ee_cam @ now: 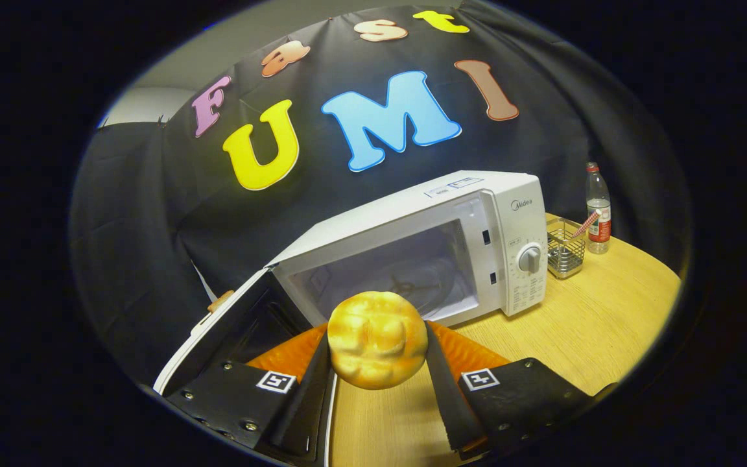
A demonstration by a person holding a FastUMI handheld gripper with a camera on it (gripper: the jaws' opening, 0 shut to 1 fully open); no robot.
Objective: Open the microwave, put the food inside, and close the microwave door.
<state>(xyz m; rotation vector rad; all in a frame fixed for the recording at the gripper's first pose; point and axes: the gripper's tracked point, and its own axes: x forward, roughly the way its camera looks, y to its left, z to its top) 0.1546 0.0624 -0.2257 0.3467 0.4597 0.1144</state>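
Fingers (377,363) clamped on both sides of a golden bun (377,348), carried just short of the microwave (438,227) mouth. Door (218,337) already swung wide open, so step one judged done. Left to do: bun into the cavity, door shut. Turntable inside dim and hard to make out; bun's underside hidden. Beyond, on the desk (581,318), wire basket (565,248) and bottle (598,211).

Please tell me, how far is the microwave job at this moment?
Done: the white microwave has its door swung open. In hand: the gripper is shut on the round golden bread roll, just before the cavity. Left: placing the roll inside and closing the door.
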